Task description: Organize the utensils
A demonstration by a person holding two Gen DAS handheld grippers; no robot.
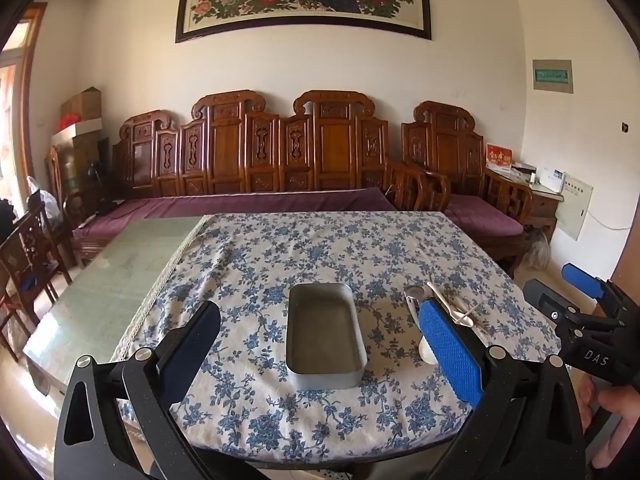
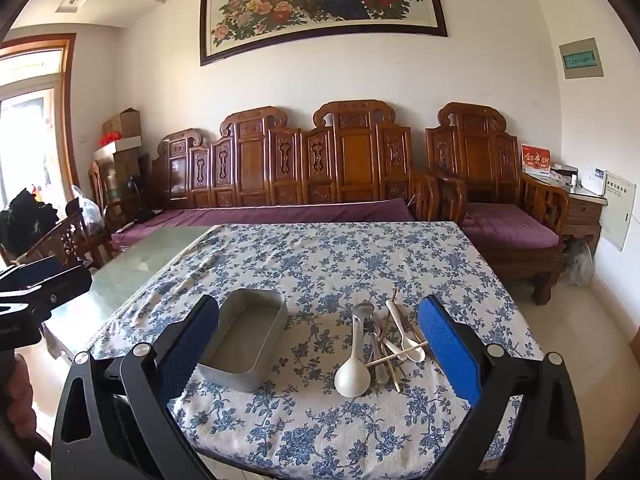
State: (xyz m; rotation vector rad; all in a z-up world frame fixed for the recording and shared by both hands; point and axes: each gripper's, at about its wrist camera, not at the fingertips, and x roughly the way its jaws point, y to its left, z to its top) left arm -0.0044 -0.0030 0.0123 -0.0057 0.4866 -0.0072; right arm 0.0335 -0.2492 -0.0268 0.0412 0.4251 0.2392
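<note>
On the blue-flowered white tablecloth (image 2: 320,264) sits a rectangular grey metal tin (image 2: 245,340), nothing in it, and just to its right lies a loose heap of utensils (image 2: 384,340): a white plastic ladle-spoon (image 2: 352,376), a small white spoon (image 2: 404,334), chopsticks and steel pieces crossed over one another. The left gripper (image 1: 326,354) hovers with jaws spread wide, framing the tin. The right gripper (image 2: 320,356) hangs equally wide apart above tin and heap, holding nothing.

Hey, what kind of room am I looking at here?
Probably a home living room: a carved wooden sofa with purple cushions, a framed peacock painting above it, and a table with a floral tablecloth.
</note>
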